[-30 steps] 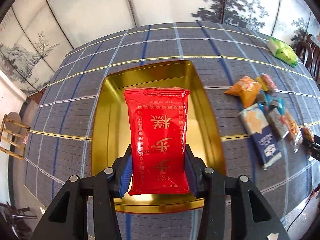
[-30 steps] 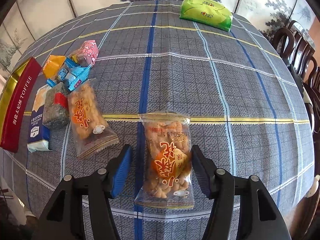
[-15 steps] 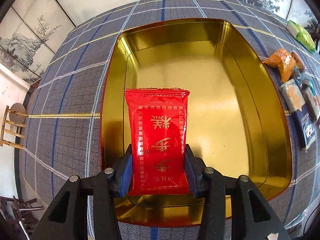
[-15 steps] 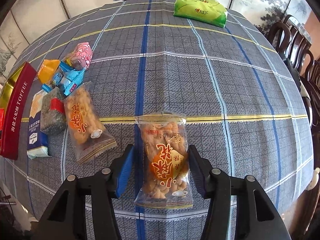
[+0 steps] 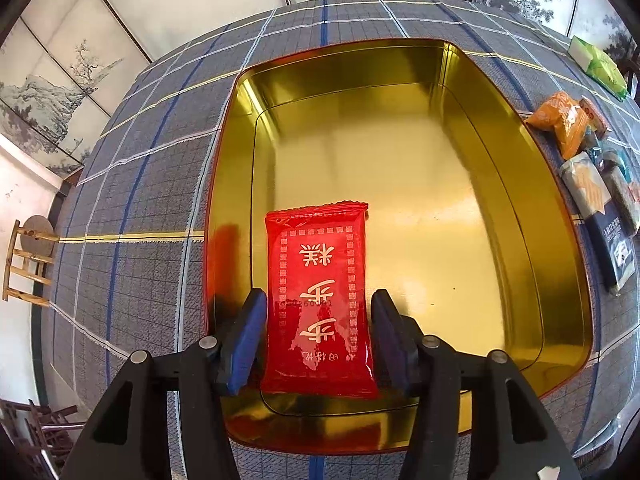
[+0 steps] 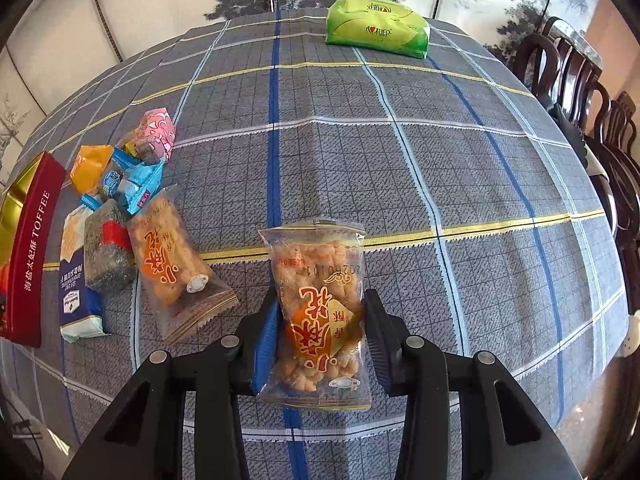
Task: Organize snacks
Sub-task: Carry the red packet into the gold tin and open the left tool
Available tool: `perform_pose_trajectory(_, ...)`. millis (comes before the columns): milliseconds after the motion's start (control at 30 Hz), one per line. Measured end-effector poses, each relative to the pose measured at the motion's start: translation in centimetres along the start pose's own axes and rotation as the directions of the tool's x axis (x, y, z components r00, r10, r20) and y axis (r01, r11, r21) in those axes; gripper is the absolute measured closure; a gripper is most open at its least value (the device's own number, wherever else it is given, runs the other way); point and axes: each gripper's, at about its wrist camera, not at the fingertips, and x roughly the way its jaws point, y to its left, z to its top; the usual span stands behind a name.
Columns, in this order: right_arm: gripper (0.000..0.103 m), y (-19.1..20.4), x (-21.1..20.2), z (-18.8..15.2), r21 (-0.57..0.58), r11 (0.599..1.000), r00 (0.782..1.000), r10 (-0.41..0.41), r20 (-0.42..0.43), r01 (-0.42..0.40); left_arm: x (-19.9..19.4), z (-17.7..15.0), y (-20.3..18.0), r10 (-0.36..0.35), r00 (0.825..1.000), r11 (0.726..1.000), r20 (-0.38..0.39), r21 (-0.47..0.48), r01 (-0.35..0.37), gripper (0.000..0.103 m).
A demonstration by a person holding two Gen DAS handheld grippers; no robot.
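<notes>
1. The left gripper [image 5: 318,334] is being pointed steeply down into a gold tin [image 5: 420,80], and its jaws are opening around a red snack packet [image 5: 318,300].
2. The red snack packet is lying flat on the tin's floor, near the front wall, with a narrow gap showing between each blue pad and the packet's edges; it is no longer being pressed.
3. The tin is being carried by a table [image 5: 152,160] covered in a grey-blue checked cloth.
4. The right gripper [image 6: 320,340] is being closed on a clear bag of puffed snacks [image 6: 320,300], and its blue pads are being pressed against both sides of the bag.
5. The bag is sitting on the cloth in the middle of the table, its top edge lying across a yellow stripe.
6. A second clear bag of the same kind [image 6: 172,264] is lying to the left, beside a speckled grey bar [image 6: 106,252] and a blue-and-white packet [image 6: 76,292].
7. Small sweets in orange [image 6: 90,166], blue [image 6: 136,186] and pink [image 6: 154,140] wrappers are being shown clustered behind them.
8. A green pack [image 6: 376,28] is lying at the far edge of the table, well apart from the rest.
9. A red lid marked TOFFEE [image 6: 34,248] is seen at the left edge of the right wrist view.
</notes>
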Motion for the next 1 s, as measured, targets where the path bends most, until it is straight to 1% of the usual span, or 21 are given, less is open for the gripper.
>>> perform_pose_trajectory(133,0.062,1.0,-1.6,0.7,-0.005,1.0,0.999,0.01,0.045,-0.01,-0.7,0.0,-0.1,-0.035,0.999,0.999,0.027,-0.007,0.035,0.042)
perform_pose_trajectory(167,0.062,1.3,-2.0,0.9,-0.005,1.0,0.998,0.013,0.055,-0.013,-1.0,0.1,-0.1,-0.043,0.998,0.999,0.034,-0.011,0.044,0.039)
perform_pose_trajectory(267,0.062,2.4,-2.9,1.4,-0.015,0.999,0.996,0.035,0.077,-0.034,-1.8,0.2,0.1,-0.08,0.995,0.996,0.058,-0.033,0.082,0.036)
perform_pose_trajectory(333,0.062,3.3,-3.4,1.8,-0.029,0.997,0.994,0.068,0.085,-0.066,-2.5,0.3,0.3,-0.103,0.991,0.993,0.084,-0.05,0.107,0.035)
perform_pose_trajectory(433,0.062,5.7,-4.3,2.2,-0.06,0.989,0.986,0.138,0.094,-0.133,-4.1,0.4,1.2,-0.139,0.981,0.984,0.139,-0.09,0.152,0.031)
perform_pose_trajectory(533,0.062,9.7,-4.8,2.6,-0.121,0.972,0.973,0.212,0.09,-0.201,-5.4,0.4,2.7,-0.165,0.969,0.972,0.183,-0.137,0.192,0.027)
perform_pose_trajectory(600,0.062,12.6,-4.9,2.8,-0.156,0.954,0.96,0.27,0.075,-0.256,-6.1,0.1,3.8,-0.153,0.968,0.967,0.199,-0.17,0.188,0.025)
perform_pose_trajectory(700,0.062,17.2,-5.1,2.7,-0.209,0.923,0.939,0.34,0.056,-0.322,-7.0,-0.5,5.7,-0.102,0.97,0.963,0.222,-0.221,0.152,0.024)
perform_pose_trajectory(733,0.062,18.6,-5.2,2.7,-0.227,0.913,0.933,0.358,0.051,-0.338,-7.3,-0.9,6.3,-0.077,0.972,0.962,0.223,-0.238,0.131,0.024)
perform_pose_trajectory(800,0.062,21.7,-5.3,2.5,-0.259,0.889,0.916,0.399,0.031,-0.378,-7.7,-1.5,7.4,-0.054,0.973,0.958,0.224,-0.264,0.114,0.023)
perform_pose_trajectory(933,0.062,26.8,-5.1,2.1,-0.307,0.854,0.898,0.441,-0.003,-0.42,-8.1,-2.9,9.7,-0.005,0.977,0.943,0.211,-0.323,0.075,0.023)
perform_pose_trajectory(1000,0.062,28.8,-4.9,1.8,-0.326,0.843,0.894,0.447,-0.019,-0.429,-8.2,-3.6,10.6,0.003,0.979,0.936,0.205,-0.344,0.069,0.022)
